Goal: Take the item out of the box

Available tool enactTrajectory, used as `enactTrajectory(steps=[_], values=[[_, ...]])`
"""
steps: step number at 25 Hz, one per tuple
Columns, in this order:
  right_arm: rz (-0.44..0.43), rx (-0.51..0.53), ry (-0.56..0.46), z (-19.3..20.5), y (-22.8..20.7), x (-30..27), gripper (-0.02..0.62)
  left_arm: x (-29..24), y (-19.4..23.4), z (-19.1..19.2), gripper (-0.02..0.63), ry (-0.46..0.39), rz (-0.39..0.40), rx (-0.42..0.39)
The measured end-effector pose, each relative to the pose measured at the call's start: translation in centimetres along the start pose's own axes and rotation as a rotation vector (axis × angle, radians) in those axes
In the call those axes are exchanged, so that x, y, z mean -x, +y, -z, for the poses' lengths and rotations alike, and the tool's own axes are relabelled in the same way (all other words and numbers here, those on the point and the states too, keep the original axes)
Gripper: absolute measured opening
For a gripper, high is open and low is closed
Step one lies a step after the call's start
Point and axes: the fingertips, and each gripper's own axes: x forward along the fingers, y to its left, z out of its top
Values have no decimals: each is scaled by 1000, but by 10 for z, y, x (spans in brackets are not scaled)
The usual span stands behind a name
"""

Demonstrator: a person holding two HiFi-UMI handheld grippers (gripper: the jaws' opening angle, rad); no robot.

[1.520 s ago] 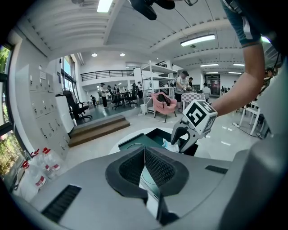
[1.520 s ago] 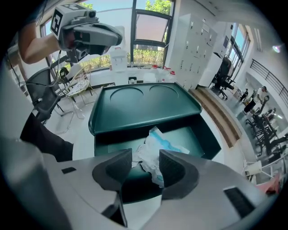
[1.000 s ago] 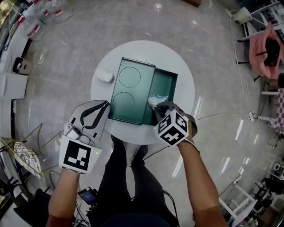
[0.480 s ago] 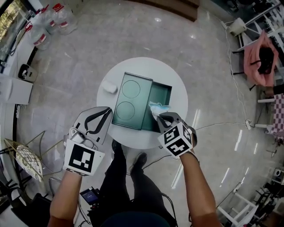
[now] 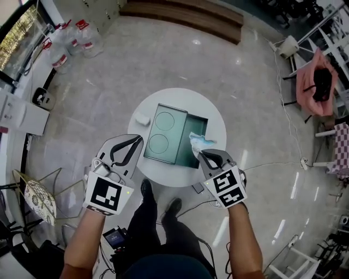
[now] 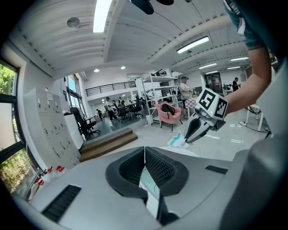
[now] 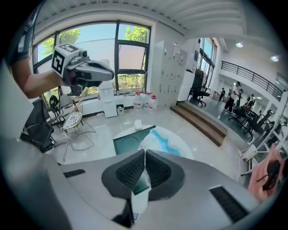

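Note:
A green box (image 5: 164, 133) lies on the round white table (image 5: 218, 117), its lid slid left so the right part is uncovered. My right gripper (image 5: 200, 154) hangs above the box's near right corner, shut on a crumpled light-blue and white packet (image 5: 198, 141). The right gripper view shows that packet (image 7: 160, 142) sticking out past the closed jaws, with the box (image 7: 127, 142) below. My left gripper (image 5: 132, 141) hovers over the table's near left edge, shut and empty. From the left gripper view the right gripper (image 6: 198, 128) and the packet (image 6: 177, 140) hang in the air.
A small white object (image 5: 143, 117) lies on the table left of the box. Water bottles (image 5: 82, 32) stand on the floor at the far left, wooden steps (image 5: 182, 16) beyond. A wire chair (image 5: 35, 199) is at the near left, a pink-draped chair (image 5: 316, 76) at the right.
The right gripper has lifted the packet up out of the box and drawn it toward me. The view has risen, so the table looks smaller. The left gripper keeps its place.

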Motion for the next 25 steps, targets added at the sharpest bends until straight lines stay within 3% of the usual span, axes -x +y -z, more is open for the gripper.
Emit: enactTrajectory(steps=[13,25], values=[[54,-24,-239,-88,19,157,40,79,-17,-104,23,-63,-21,-62],[86,-11,-452,-145,56,292,40,159,-46,-186,23,-135,-25,-131]])
